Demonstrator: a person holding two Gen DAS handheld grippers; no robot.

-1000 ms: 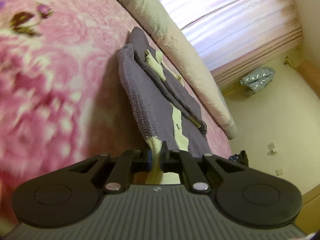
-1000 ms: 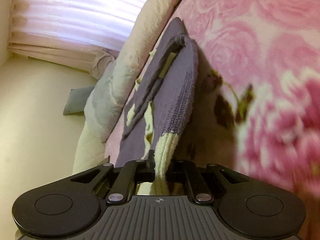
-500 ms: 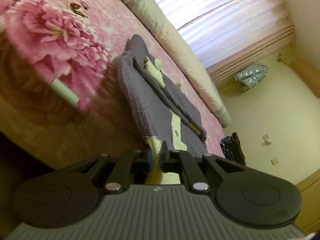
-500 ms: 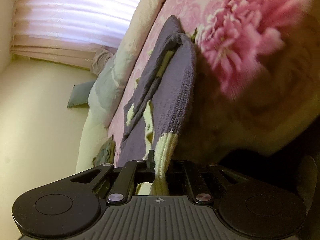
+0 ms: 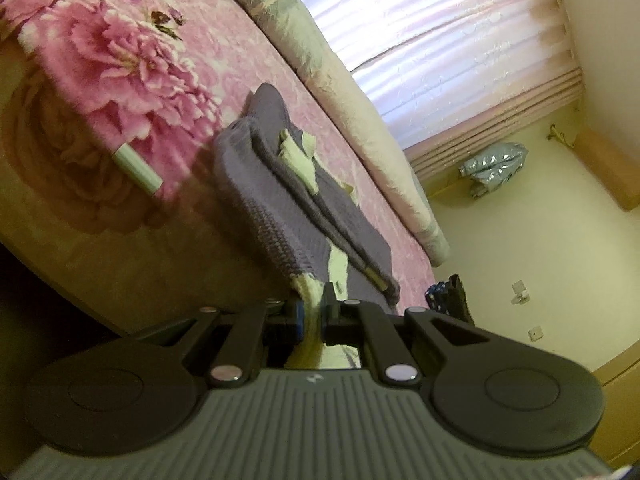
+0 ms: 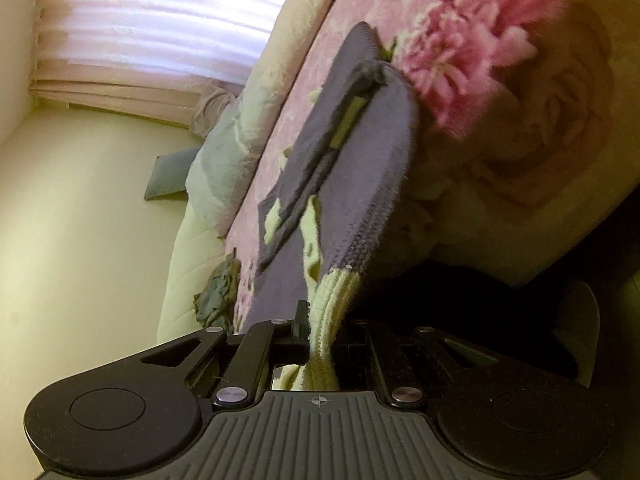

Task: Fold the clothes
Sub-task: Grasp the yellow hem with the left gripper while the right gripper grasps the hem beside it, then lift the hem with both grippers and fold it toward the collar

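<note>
- Purple knitted sweater with a cream ribbed hem [image 5: 280,200] stretches away from both tongs across the pink floral bedspread [image 5: 120,52], its folded sleeves lying along its top.
- No brand or readable writing shows; only a small pale mark sits on the grey ribbed body of each tool, too small to read.
- The left gripper [image 5: 313,312] is clenched on the cream hem, which bunches between its jaws and runs back under the tool.
- The right gripper [image 6: 320,332] likewise grips the cream hem at the other corner, the ribbing pinched between its closed jaws.
- The near edge of the bed lies just ahead of both tongs; the sweater's hem end hangs past that edge, lifted off the mattress.
- Beyond the sweater, a long pale rolled quilt [image 5: 360,128] lines the far side of the bed, leaving a strip of bare bedspread between.
- Past the quilt, open cream floor [image 5: 520,248] spreads below the pink pleated curtain [image 5: 440,40].
</note>
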